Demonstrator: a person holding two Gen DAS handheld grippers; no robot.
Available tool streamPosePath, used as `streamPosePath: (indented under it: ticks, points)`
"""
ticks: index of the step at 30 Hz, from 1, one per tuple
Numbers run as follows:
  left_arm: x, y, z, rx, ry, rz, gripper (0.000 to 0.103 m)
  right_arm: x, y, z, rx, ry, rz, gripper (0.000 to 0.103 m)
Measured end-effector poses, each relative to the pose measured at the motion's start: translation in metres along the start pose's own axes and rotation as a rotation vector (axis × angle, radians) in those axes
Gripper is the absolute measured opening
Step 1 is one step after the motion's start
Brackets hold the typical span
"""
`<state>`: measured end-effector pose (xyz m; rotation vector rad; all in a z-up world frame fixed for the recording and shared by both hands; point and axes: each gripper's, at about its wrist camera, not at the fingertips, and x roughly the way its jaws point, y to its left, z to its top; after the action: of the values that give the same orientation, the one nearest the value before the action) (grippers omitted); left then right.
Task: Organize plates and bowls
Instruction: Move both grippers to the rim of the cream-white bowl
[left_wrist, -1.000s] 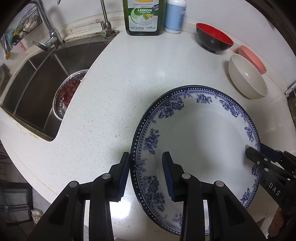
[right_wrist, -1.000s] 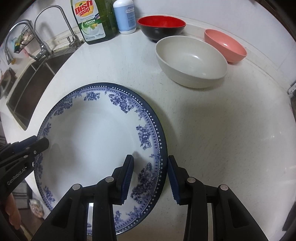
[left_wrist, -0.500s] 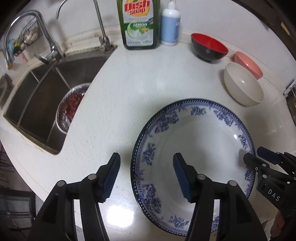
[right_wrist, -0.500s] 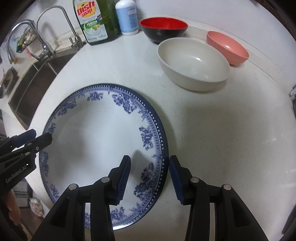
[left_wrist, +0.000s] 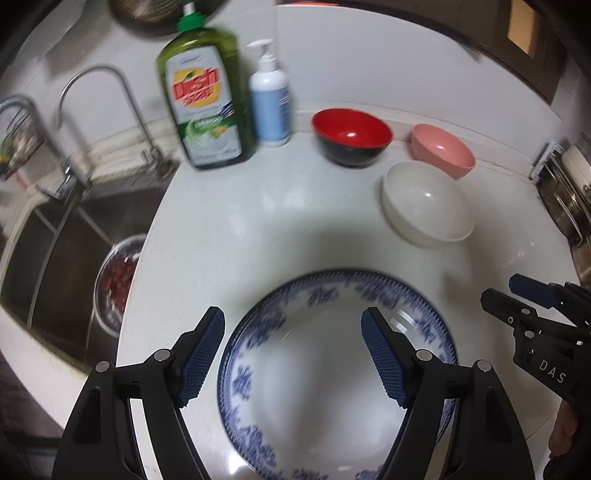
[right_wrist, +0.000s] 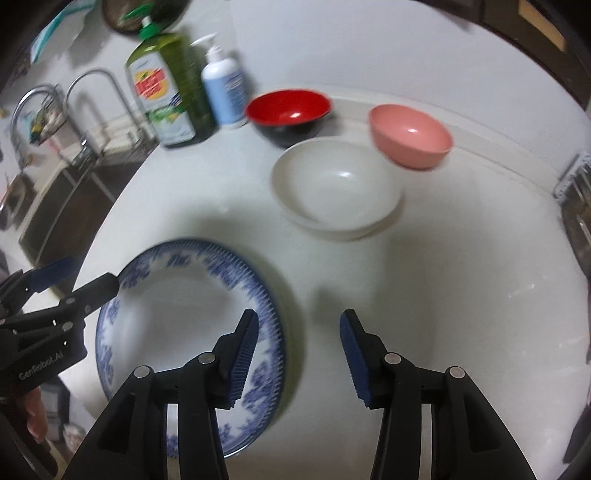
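A: What does the left wrist view give that the right does not?
B: The sink (left_wrist: 74, 236) basin with a metal colander (left_wrist: 116, 284) of something red in it. The right wrist view shows only the sink's edge, but more bare countertop (right_wrist: 461, 277) to the right.

A: Where is the plate?
B: The blue-and-white plate (left_wrist: 325, 387) lies flat on the countertop, nothing on it. Both claws are released and widening: the left gripper (left_wrist: 293, 356) hangs over the plate's left rim, the right gripper (right_wrist: 299, 360) over its right rim, neither pad touching it.

A: And the bowls?
B: All empty. The white bowl (right_wrist: 336, 190) stands beyond the plate; the red-and-black bowl (right_wrist: 290, 116) and the pink bowl (right_wrist: 410, 136) sit behind it near the wall.

A: Anything smaller?
B: A green dish soap bottle (left_wrist: 201, 99) and a white pump bottle (left_wrist: 269, 103), side by side left of the red-and-black bowl.
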<state>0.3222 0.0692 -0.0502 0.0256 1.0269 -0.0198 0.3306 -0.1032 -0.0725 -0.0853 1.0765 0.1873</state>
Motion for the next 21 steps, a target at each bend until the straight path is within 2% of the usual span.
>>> streamPosePath:
  ticks: [5,10,21]
  points:
    - [0.001,-0.016,0.024,0.072,-0.03,-0.018,0.076,-0.005,-0.014,0.012,0.022,-0.036,-0.044,0.047]
    - [0.002,-0.029,0.046,0.119,-0.063,-0.029,0.076,-0.007,-0.031,0.026,0.066,-0.057,-0.051,0.05]
    - [0.03,-0.053,0.084,0.191,-0.051,-0.074,0.076,0.002,-0.059,0.053,0.156,-0.087,-0.084,0.051]
